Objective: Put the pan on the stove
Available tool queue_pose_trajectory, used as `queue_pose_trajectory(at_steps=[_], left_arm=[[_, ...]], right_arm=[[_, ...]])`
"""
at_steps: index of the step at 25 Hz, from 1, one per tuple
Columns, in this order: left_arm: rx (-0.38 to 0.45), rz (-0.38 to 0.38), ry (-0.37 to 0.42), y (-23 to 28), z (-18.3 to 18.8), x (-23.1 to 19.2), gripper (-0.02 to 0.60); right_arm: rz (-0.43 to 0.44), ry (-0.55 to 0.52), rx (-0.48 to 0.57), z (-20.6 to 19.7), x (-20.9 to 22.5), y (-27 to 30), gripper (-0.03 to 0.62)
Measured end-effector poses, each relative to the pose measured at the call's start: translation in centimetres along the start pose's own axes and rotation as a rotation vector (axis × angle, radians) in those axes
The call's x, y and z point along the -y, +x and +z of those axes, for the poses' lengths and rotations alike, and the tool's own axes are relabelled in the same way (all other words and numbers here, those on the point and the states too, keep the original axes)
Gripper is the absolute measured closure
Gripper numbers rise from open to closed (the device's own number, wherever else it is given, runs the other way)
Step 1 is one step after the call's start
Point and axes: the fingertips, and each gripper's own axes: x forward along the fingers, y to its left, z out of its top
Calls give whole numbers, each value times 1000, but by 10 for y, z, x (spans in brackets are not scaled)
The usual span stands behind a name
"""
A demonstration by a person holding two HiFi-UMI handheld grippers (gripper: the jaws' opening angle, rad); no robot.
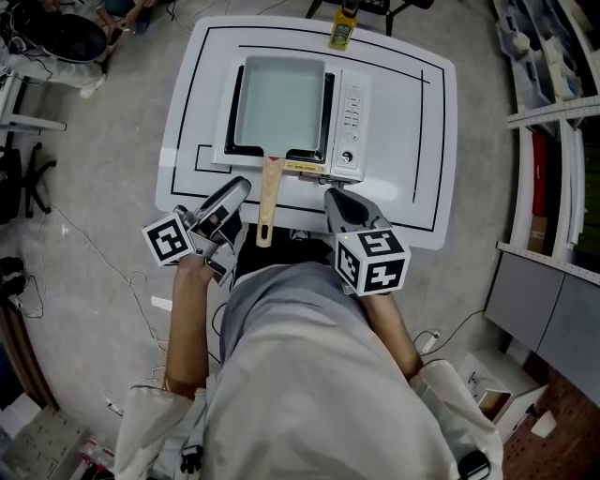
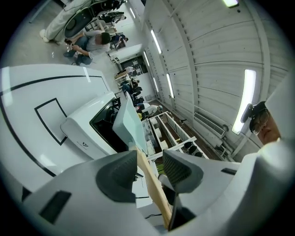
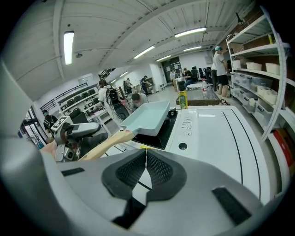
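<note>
- While the pan (image 1: pixel 279 101) sits on the stove (image 1: pixel 349 117) on the desk (image 1: pixel 412 187), its wooden handle (image 1: pixel 269 199) points toward the person.
- Left tool (image 1: pixel 236 190): jaws partly apart, handle between them, gap at one pad, not clamped.
- Right tool (image 1: pixel 335 198): jaws pressed together, empty, just right of handle, at desk edge.

A yellow bottle (image 1: pixel 343 28) stood at the far edge of the white table (image 1: pixel 403 159), which bore black outlines. Shelving (image 1: pixel 548 112) ran along the right, and cables (image 1: pixel 91 243) trailed over the grey floor (image 1: pixel 84 328).
</note>
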Motion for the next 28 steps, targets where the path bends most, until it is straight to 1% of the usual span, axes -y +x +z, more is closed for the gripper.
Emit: queue_pose_trajectory(at_steps=[4,8,10,13,15,20,22,24,26,28], left_arm=[[5,26,78,-8,-3,10,419],[34,57,149,-13,-3,19,441],[58,85,188,-18,-2,21,459],[94,118,245,-26,0,23,508],[110,130,274,-31,-1,26,513],[128,191,329,-39,-4,37,525],[147,227,358,-44,-4,38,539],[172,283,400,-50,-2,38,574],[187,332,441,-54,-1,40,574],[203,353,465,-58,1,46,574]], right_arm=[[-6,-15,15,1,-3,-7,583],[2,-11,34,4,-5,-10,583],[8,-12,43,5,-6,-11,583],[18,-25,51,7,-7,-14,583],[29,-33,56,9,-8,-16,583],[66,-48,82,16,-11,-23,583],[75,-54,91,17,-11,-27,583],[77,-66,94,17,-10,-30,583],[83,-81,97,16,-9,-35,583],[93,-86,104,16,-8,-39,583]])
